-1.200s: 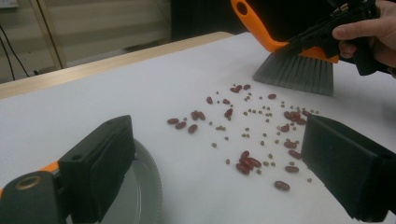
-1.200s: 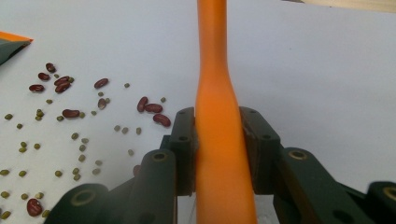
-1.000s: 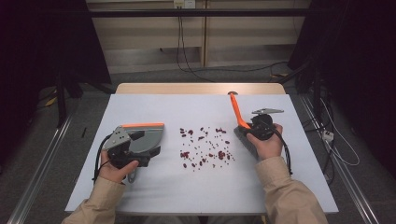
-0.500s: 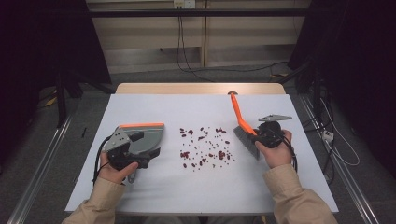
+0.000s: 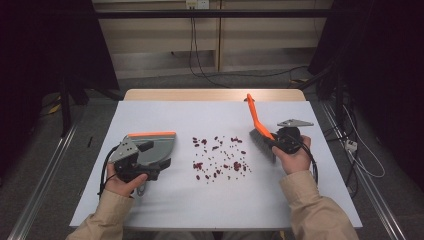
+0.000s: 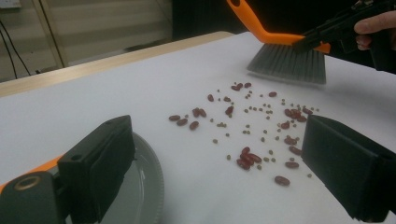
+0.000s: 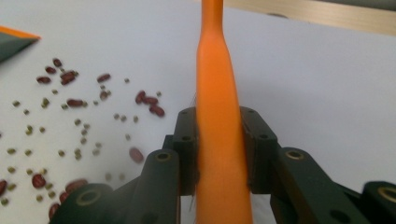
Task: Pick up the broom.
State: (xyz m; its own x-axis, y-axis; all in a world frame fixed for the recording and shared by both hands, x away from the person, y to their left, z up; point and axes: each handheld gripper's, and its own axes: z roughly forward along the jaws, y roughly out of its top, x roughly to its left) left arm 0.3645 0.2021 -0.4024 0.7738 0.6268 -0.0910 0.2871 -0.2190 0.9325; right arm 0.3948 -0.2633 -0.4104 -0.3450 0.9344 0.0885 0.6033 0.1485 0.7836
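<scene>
Brush (image 5: 258, 121) newly raised over white table (image 5: 165, 212)

- The place looked like a lab or test room set up for recording, not a home.
- A plain counter (image 5: 150, 210) with a white top stood alone on a grey floor (image 5: 45, 165).
- Black curtains (image 5: 45, 45) closed off both sides.
- Loose cables (image 5: 200, 60) trailed across the floor to a wall socket (image 5: 197, 4).
- Metal rails (image 5: 40, 190) ran along the floor beside the counter.
- Bare beige wall panels (image 5: 165, 40) formed the back.
</scene>
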